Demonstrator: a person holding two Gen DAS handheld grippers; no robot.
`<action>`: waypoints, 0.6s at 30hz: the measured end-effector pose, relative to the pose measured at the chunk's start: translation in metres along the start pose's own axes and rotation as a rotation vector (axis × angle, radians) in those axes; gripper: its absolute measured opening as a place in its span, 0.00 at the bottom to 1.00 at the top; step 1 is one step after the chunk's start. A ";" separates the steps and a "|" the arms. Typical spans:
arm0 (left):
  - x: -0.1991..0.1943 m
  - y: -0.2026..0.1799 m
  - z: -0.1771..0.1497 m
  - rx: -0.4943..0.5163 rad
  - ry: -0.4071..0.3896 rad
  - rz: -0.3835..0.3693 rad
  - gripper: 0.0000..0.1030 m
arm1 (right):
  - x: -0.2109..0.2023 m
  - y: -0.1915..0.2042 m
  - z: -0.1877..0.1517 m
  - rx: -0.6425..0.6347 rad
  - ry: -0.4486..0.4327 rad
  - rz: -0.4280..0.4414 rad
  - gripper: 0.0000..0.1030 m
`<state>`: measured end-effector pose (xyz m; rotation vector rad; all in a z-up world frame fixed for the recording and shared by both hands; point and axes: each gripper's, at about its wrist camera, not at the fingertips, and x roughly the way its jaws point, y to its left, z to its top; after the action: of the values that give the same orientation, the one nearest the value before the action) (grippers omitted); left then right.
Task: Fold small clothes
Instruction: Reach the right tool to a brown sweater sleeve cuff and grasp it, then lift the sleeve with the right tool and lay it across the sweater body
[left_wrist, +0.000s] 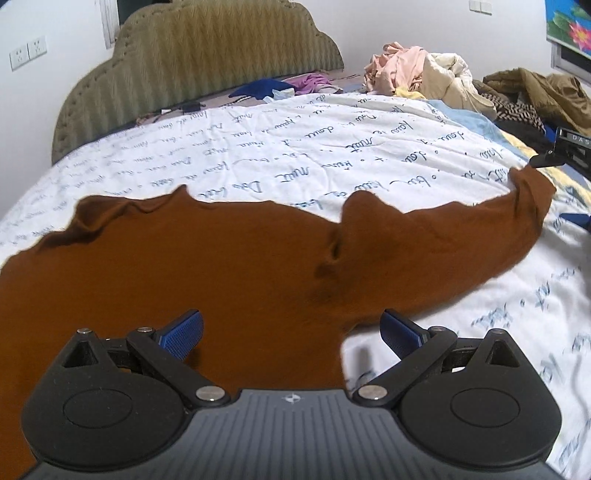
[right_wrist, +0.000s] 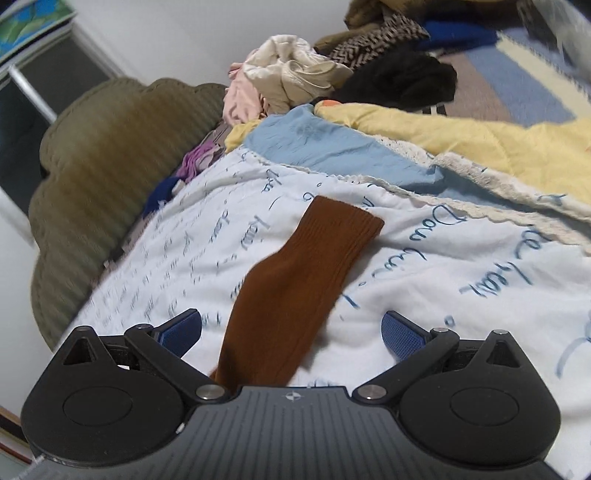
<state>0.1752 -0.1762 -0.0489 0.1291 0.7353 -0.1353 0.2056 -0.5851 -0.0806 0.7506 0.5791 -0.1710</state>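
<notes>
Brown knit garment spread on the bed, both grippers open over it
Left gripper hovers w/ jaws wide apart above the near edge of the cloth, holding nothing; right gripper is also spread wide, over the ribbed cuff end of what looks like a sleeve, not clamped on it. Cloth lies on the white quilt w/ blue script, one arm trailing off to the right, a bunched wrinkle mid-body. Risk as I see it: pinch too deep & the quilt comes up w/ the knit; wrinkle gets folded in, so a lumpy result; clothes pile nr the headboard is well apart, so no snag there
</notes>
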 end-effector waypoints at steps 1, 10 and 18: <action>0.004 -0.002 0.001 -0.010 0.005 -0.001 1.00 | 0.005 -0.002 0.003 0.015 0.004 0.010 0.99; 0.026 -0.010 -0.001 -0.040 0.050 0.001 1.00 | 0.027 -0.016 0.021 0.107 0.004 0.096 0.61; 0.025 -0.006 -0.003 -0.050 0.055 0.004 1.00 | 0.032 -0.033 0.018 0.177 0.001 0.124 0.11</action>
<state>0.1905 -0.1840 -0.0679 0.0867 0.7930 -0.1100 0.2282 -0.6200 -0.1074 0.9563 0.5214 -0.1080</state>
